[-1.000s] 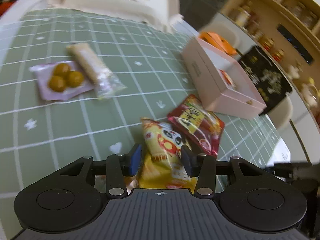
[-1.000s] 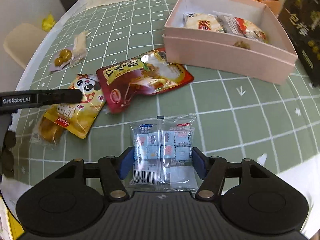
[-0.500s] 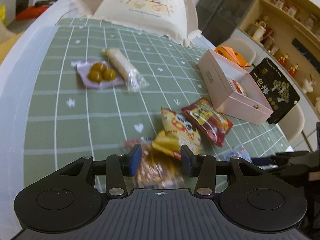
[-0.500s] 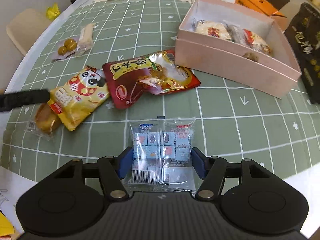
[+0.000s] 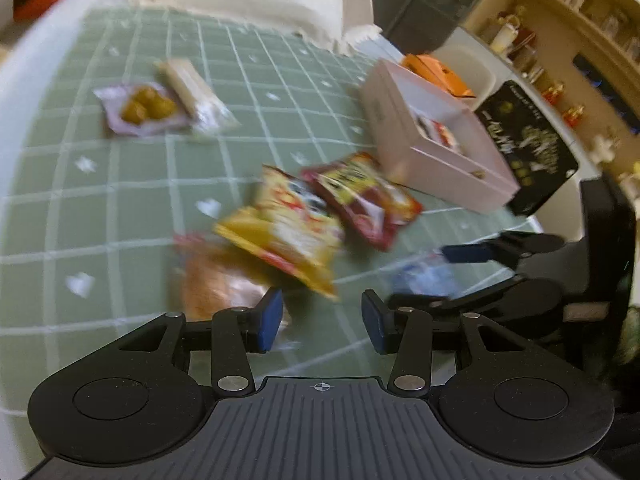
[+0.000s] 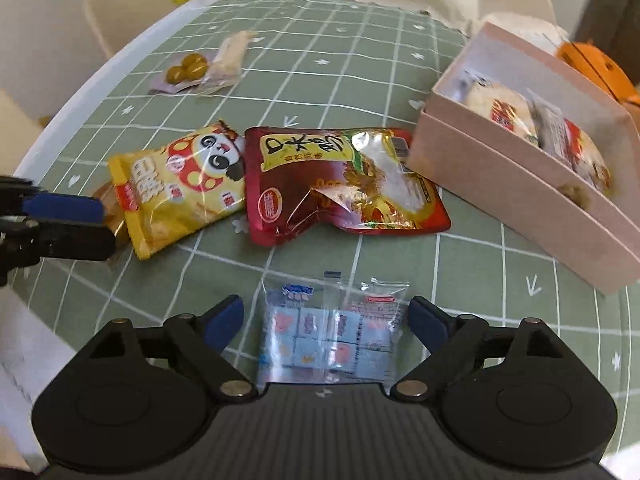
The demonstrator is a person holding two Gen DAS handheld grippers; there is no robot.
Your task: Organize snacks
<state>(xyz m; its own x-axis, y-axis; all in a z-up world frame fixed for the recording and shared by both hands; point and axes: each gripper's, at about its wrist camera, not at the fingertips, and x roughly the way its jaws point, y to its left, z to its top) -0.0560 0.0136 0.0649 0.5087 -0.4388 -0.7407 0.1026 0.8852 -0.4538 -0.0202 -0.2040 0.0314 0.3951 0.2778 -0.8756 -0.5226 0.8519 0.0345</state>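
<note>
On green checked tablecloth (image 6: 460, 280), right-wrist view:
- Right gripper (image 6: 326, 320), 6 o'clock: fingers apart, straddling clear packet of blue sweets (image 6: 332, 340), not clamping it.
- Red pouch (image 6: 340, 184), centre.
- Yellow panda bag (image 6: 180, 188), 9 o'clock of pouch, overlapping it.
- Pink box (image 6: 520, 200), 3 o'clock, holding wrapped snacks.
- Left gripper (image 5: 322, 320): fingers apart, empty, beside panda bag.

Left gripper (image 5: 322, 320) and right gripper (image 6: 326, 322): black ribbed housings, round side discs, silver pivot screws, blue finger pads, white crosshair mark centre of housing
</note>
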